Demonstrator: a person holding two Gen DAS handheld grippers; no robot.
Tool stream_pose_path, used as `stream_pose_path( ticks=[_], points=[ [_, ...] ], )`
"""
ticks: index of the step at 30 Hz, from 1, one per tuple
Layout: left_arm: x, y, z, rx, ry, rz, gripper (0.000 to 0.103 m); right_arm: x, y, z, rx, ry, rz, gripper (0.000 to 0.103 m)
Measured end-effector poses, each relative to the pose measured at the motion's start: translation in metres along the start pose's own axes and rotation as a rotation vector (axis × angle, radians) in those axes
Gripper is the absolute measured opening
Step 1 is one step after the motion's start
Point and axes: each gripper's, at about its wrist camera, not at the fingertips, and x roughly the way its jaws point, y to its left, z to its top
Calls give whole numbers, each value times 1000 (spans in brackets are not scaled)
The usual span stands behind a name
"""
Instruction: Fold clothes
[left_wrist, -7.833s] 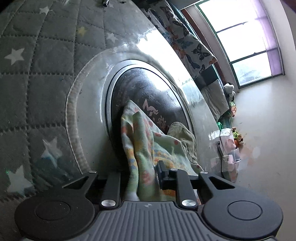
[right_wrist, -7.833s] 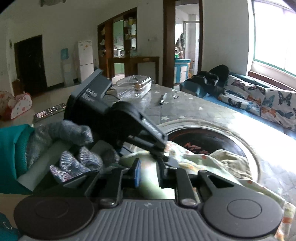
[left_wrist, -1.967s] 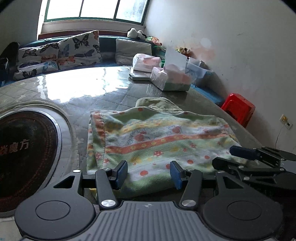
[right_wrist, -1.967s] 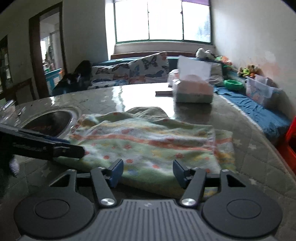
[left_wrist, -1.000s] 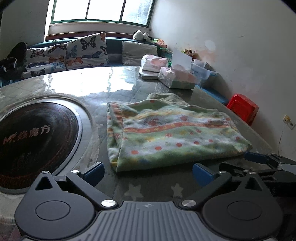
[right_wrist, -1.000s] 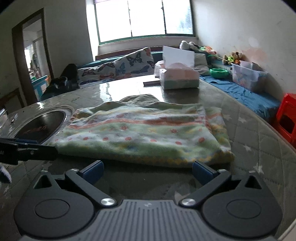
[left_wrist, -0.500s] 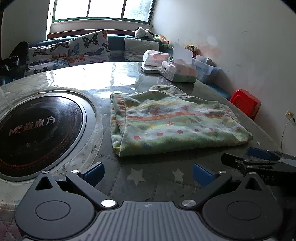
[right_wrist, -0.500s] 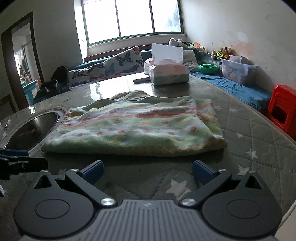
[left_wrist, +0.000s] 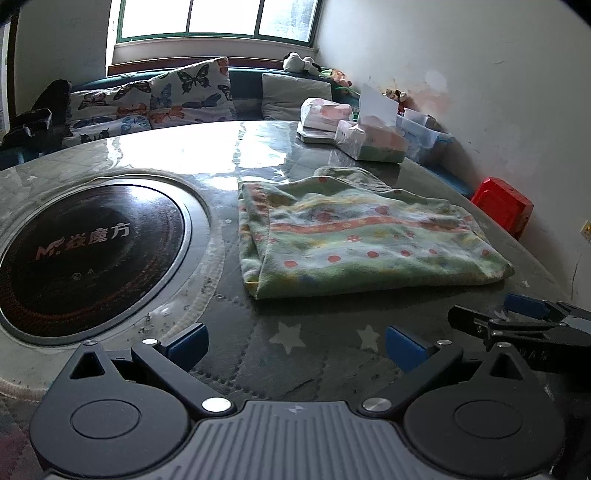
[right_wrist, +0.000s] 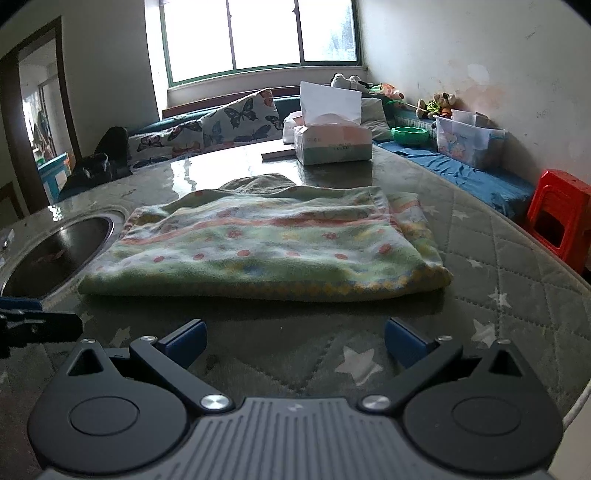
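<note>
My left gripper (left_wrist: 295, 341) and right gripper (right_wrist: 293, 338) hang spread wide and empty above the quilted table (right_wrist: 498, 266). The folded garment (left_wrist: 354, 240) lies flat beside the round hob (left_wrist: 88, 251); next, I judge, another fold from its ends.

This is a lived-in home, a family sitting and dining room. A window bench with butterfly cushions (right_wrist: 236, 122) and soft toys (right_wrist: 436, 101) runs past the table's (right_wrist: 498, 266) far edge, a tissue box (right_wrist: 332, 144) near that edge, an inset hotplate (left_wrist: 85, 254) at its left side.
</note>
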Motion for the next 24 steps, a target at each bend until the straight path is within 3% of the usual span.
stream_pose_path(
  ticks=[24],
  points=[
    [-1, -11, -7, 41, 50, 15, 103, 3, 9, -1, -46, 11, -43, 103]
  ],
)
